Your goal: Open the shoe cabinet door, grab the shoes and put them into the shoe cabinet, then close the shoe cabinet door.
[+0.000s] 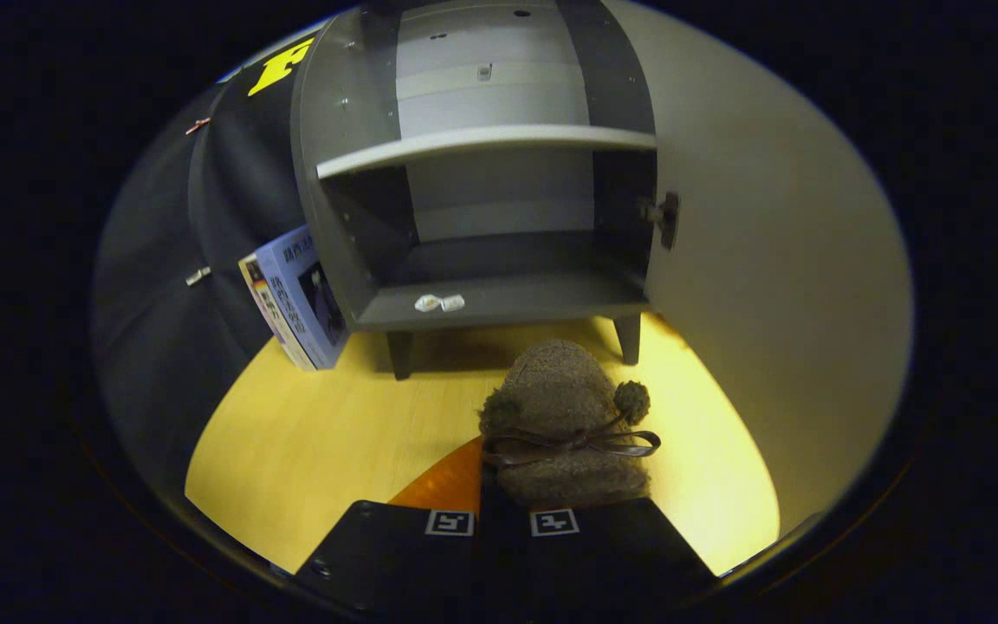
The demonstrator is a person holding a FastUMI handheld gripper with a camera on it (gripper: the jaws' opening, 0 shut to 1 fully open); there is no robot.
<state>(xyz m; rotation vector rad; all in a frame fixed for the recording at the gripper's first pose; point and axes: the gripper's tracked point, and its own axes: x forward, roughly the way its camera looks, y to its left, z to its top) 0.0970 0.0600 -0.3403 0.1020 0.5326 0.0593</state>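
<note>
One fuzzy brown shoe (564, 416) sits right at my gripper (503, 511), its heel pinched between the two fingers, which look closed on it. I see its pom-poms and a ribbon bow across the top, toe pointing toward the shoe cabinet (482, 217). I've got the cabinet straight ahead, door (767, 286) swung wide open beside it, shelf (482, 143) bare inside. Books (295, 299) lean beside the cabinet on the wooden floor (317, 442).

Fuzzy woolly shoe (564, 407), matt cabinet (499, 299), smooth wood floor (326, 451)
</note>
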